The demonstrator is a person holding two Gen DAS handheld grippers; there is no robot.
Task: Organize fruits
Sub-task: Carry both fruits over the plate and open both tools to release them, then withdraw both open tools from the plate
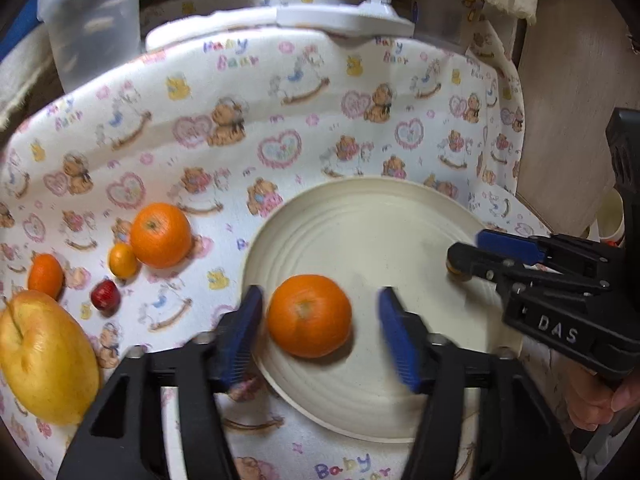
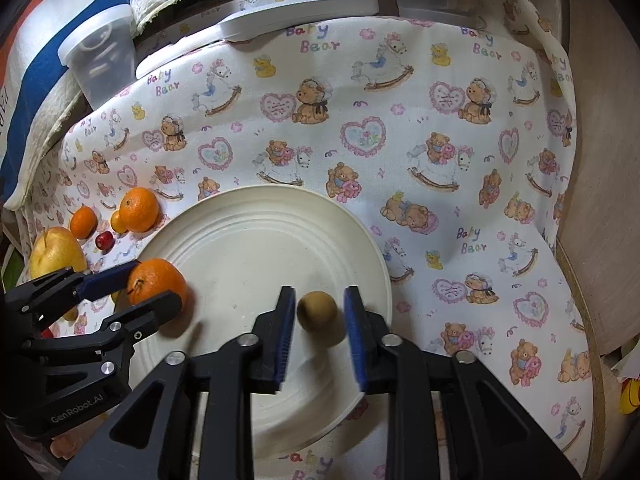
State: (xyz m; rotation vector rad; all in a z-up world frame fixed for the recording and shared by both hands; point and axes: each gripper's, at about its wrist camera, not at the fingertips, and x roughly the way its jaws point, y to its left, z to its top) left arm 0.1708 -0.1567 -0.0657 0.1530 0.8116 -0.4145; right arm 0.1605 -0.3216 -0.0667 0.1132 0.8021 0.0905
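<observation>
1. Left gripper (image 1: 320, 316) fingers apart, clear of the orange (image 1: 309, 315) at plate (image 1: 400, 216) 9 o'clock; it may roll off.
2. Right gripper (image 2: 318, 316) fingers apart around small brown fruit (image 2: 320, 314), plate 5 o'clock; withdrawing could nudge it.

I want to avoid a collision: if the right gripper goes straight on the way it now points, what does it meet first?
Probably the small brown fruit, which lies on the white plate between the open fingers of the right gripper. Beyond it comes the plate's rim, then the printed cloth. Depth is hard to judge here.
</observation>
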